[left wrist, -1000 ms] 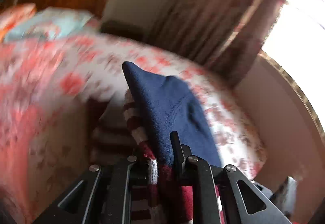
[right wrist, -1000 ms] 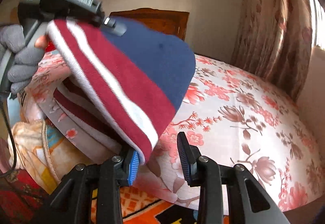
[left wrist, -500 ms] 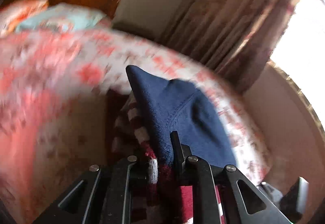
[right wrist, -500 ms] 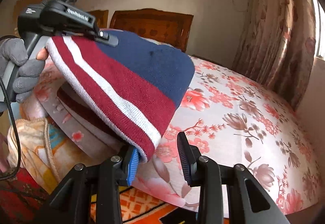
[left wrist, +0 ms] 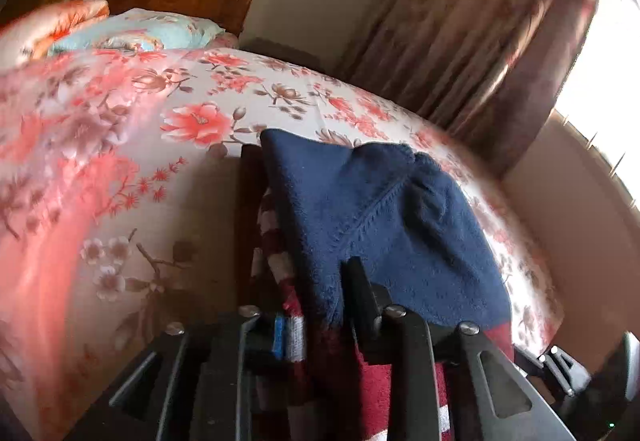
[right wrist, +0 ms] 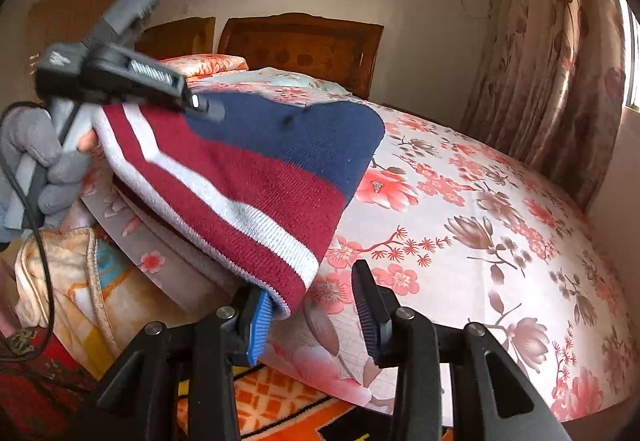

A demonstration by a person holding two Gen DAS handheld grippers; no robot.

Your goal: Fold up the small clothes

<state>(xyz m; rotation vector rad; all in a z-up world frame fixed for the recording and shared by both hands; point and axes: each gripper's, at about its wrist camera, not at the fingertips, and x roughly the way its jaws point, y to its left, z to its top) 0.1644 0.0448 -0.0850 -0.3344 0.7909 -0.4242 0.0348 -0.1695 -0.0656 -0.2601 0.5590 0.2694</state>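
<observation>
A knit hat (right wrist: 256,177), navy at the crown with maroon and white stripes at the rim, hangs stretched over the floral bed (right wrist: 480,201). A person's grey-gloved hand (right wrist: 36,161) holds my left gripper (right wrist: 200,107) at the upper left, and it is shut on the hat's rim. From the left wrist view, the hat (left wrist: 380,209) drapes forward out of the left gripper (left wrist: 320,313). My right gripper (right wrist: 312,317) is opening its jaws. The rim's lower corner lies between them against the blue left pad (right wrist: 258,325), and the right pad stands apart from it.
A wooden headboard (right wrist: 300,45) and pillows (left wrist: 132,29) lie at the bed's far end. Floral curtains (right wrist: 540,61) hang by a bright window on the right. An orange and yellow blanket (right wrist: 80,281) bunches at the left. A patterned rug (right wrist: 280,401) covers the floor below.
The left gripper has sunk toward the bed with the hat still in it, so the hat hangs lower. The right gripper has stayed put and its jaws stand slightly wider.
</observation>
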